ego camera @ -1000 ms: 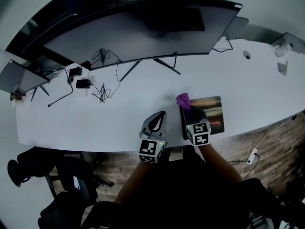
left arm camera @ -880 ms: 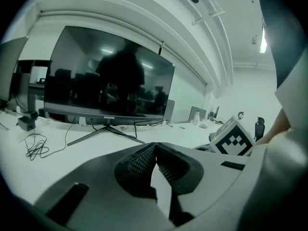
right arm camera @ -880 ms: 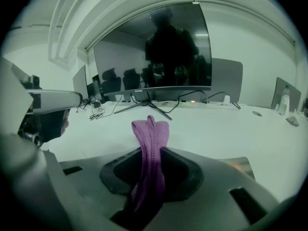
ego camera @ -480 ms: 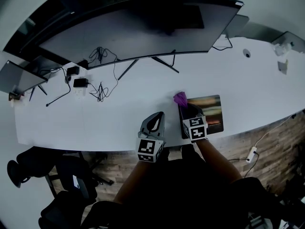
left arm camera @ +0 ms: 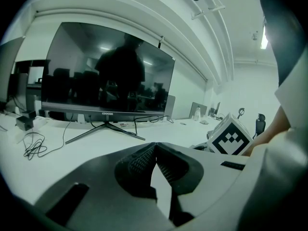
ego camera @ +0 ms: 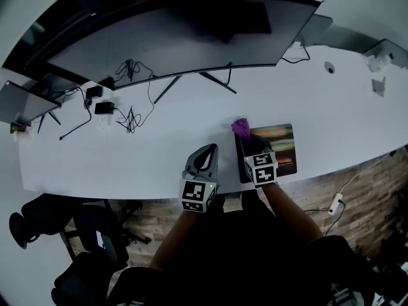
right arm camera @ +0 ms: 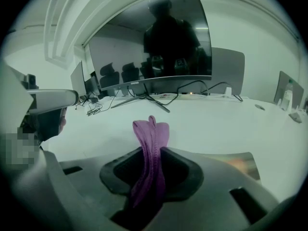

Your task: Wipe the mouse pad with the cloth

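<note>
A purple cloth [ego camera: 241, 127] [right arm camera: 150, 154] is pinched between the jaws of my right gripper [ego camera: 250, 141] [right arm camera: 150, 162], which is shut on it. The cloth's free end pokes out past the jaw tips. That gripper hovers over the left edge of the mouse pad [ego camera: 281, 148] [right arm camera: 243, 163], a dark rectangle with a printed picture, near the table's front edge. My left gripper [ego camera: 201, 159] [left arm camera: 153, 161] sits to the left of the pad over bare table, jaws shut and holding nothing.
The white table [ego camera: 159, 145] carries a wide curved monitor [ego camera: 172, 40] on a splayed stand, a tangle of cables and adapters [ego camera: 111, 110] at the back left and a laptop [ego camera: 25, 101] at the far left. Office chairs [ego camera: 76, 234] stand below the front edge.
My right gripper has shifted slightly left and away from me with the cloth, staying at the pad's left edge. The left gripper has barely moved.
</note>
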Tool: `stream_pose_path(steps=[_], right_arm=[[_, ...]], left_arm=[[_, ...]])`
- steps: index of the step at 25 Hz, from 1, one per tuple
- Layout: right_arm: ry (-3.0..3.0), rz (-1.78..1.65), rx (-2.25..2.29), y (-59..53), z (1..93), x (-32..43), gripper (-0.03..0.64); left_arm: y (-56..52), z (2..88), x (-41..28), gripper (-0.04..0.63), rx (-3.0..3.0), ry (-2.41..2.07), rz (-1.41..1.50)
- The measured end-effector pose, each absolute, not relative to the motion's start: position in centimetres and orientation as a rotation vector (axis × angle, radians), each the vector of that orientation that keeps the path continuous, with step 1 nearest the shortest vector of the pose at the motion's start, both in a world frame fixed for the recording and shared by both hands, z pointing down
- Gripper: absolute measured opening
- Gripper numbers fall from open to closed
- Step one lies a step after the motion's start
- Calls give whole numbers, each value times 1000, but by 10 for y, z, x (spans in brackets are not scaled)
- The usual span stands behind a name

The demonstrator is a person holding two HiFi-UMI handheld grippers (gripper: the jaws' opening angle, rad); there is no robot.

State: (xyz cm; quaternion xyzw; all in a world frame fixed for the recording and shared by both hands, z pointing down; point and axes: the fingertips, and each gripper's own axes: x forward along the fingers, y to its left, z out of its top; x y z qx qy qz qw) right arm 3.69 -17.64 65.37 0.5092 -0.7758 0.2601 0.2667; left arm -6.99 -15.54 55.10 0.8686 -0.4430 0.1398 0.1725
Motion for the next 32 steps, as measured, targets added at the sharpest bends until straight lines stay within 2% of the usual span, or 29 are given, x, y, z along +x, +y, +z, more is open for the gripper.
stream_pose_path(steps=[21,32], right_arm=[[-2014,689,1482,-174,656,115,118],[-1961,633,1511,-168,657,157,121]], left_arm=[[-148,561,-34,18,2539,-1181,513],[-139,569,-20,18,2498,-1124,463]])
